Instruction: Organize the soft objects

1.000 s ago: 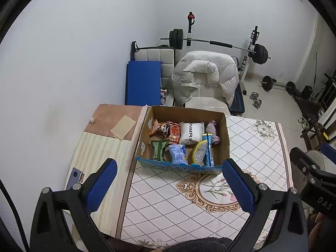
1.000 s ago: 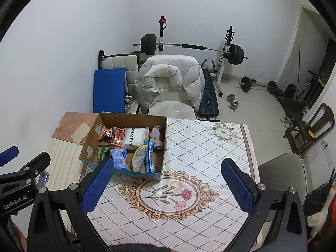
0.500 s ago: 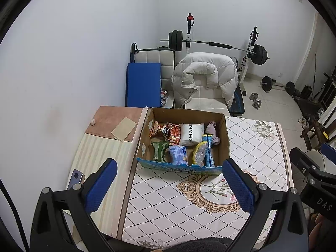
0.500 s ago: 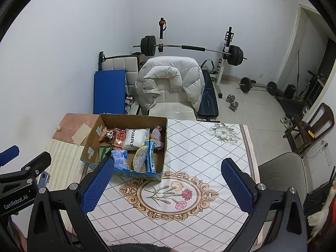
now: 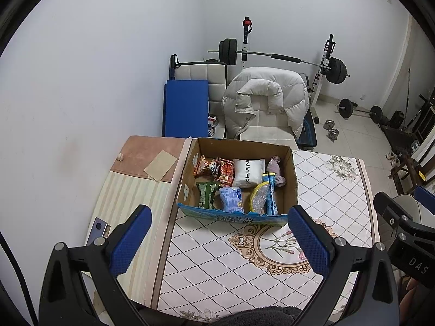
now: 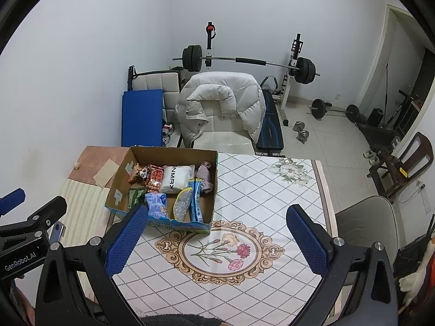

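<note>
On the patterned tablecloth [image 5: 339, 198] sits the cardboard box [image 5: 292, 179], and every soft thing in view lies inside it. Against the box's far wall rest an orange snack bag [image 5: 204, 165], a red snack bag [image 5: 227, 171], a white pouch [image 5: 248, 172] and a pink cloth bundle [image 5: 276, 169]. Along the box's near wall stand a green packet [image 5: 206, 194], a blue-white packet [image 5: 230, 198], a yellow-rimmed mesh pouch [image 5: 258, 197] and a long blue stick pack [image 5: 270, 193], whose long axis runs from the near wall toward the far wall.

Both tools hang above and short of the box's near wall. The left gripper [image 5: 218, 240] has its jaws spread wide with nothing between them, and the box lies straight ahead of it, centred in the gap. The right gripper [image 6: 217, 240] is equally wide and empty; from it the box lies ahead and to the left, so I judge the left gripper the better placed for a reach.

With all 8 items in the box and the cloth around it bare, this fits either a box waiting to be unpacked or one already filled.
</note>
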The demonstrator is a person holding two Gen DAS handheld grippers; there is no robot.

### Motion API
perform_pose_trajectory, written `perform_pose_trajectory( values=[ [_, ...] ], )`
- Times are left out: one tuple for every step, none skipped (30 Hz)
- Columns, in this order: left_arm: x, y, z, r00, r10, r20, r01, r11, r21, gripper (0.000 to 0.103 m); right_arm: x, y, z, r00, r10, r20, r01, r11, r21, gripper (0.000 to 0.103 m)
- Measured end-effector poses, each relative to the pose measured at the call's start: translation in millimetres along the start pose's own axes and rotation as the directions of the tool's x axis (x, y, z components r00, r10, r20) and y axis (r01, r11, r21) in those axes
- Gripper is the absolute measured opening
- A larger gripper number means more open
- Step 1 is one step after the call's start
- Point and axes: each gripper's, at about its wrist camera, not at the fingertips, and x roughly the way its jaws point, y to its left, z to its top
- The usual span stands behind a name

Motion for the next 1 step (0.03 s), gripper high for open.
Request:
perform_pose_trajectory(
  values=[
    [0.0,0.1,0.6,1.0,0.001,0.001,-0.001,1.0,0.001,0.103,0.1,0.2,0.0,1.0,0.0,-0.001,0.0,1.0,0.001,0.103]
  ],
)
